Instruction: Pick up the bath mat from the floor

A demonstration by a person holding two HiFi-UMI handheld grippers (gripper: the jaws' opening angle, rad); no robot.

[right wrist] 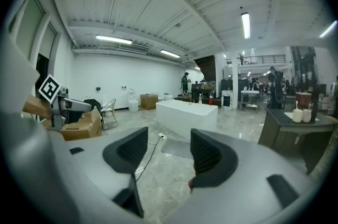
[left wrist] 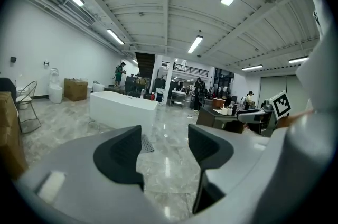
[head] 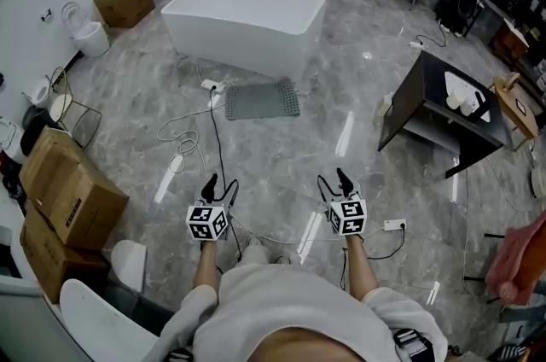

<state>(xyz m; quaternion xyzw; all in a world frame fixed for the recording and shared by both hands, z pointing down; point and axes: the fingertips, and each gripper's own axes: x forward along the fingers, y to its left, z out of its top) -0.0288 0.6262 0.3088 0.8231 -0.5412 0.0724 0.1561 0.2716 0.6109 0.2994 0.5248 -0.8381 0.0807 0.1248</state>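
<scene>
Low on my left, the left claw (head: 220,183) has its jaws apart and empty. Well ahead of both claws, the bath mat (head: 262,99) lies flat on the floor (head: 341,78), just beside the bathtub (head: 243,23). My right claw (head: 333,178) is likewise spread, holding nothing.

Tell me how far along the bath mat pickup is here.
Done: nothing yet; the bath mat lies flat on the floor beside the bathtub. In hand: the left gripper and right gripper, both open and empty, point toward it from well short. Remaining: close in, grasp, lift.
</scene>
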